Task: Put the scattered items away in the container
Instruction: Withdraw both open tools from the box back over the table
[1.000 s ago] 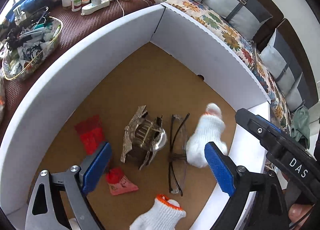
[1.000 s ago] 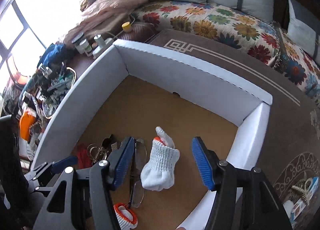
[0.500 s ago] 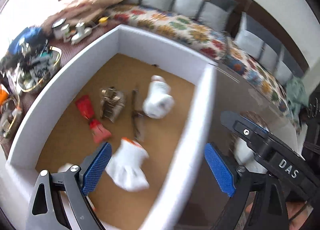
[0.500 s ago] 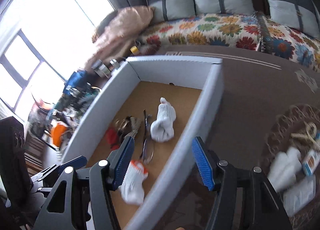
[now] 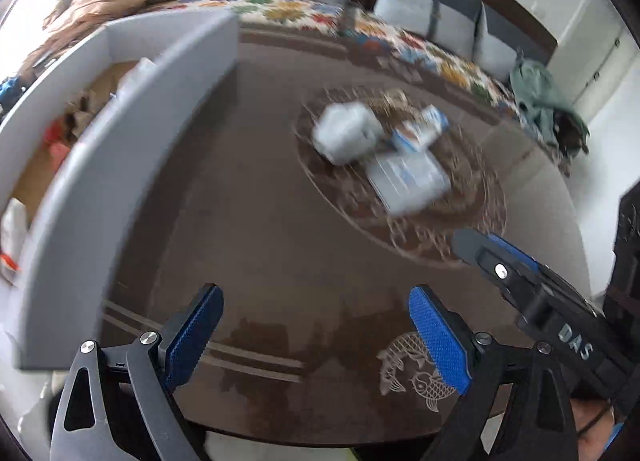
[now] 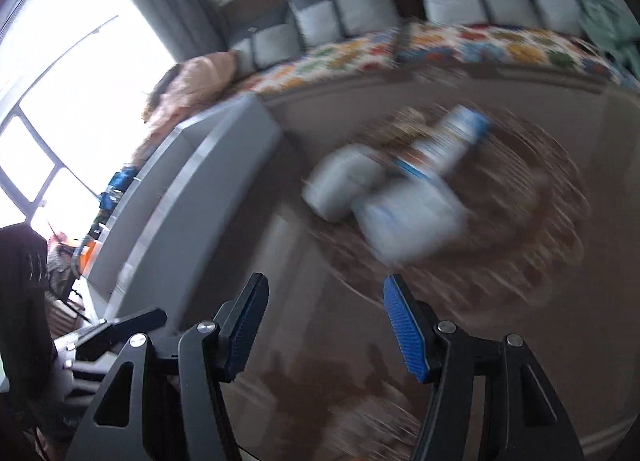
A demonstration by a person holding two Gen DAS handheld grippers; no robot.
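L gripper [image 5: 316, 335] jaws spread wide, nothing btwn pads, over dark brown rug [image 5: 260, 229]. R gripper [image 6: 326, 327] same: released, empty, above rug. Ahead of both, blurred pile of scattered items [image 5: 380, 153] on rug's round pattern, approx 3 white/blue packs touching. White box container [image 5: 120, 165] off to left, well apart from pile, some items inside.

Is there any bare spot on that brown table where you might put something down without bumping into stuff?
Yes. The broad brown strip between the white box and the blurred pile of white packets is bare, and so is the near edge around the engraved fish, under the open left gripper. It is crowded on the round pattern, where the packets overlap.
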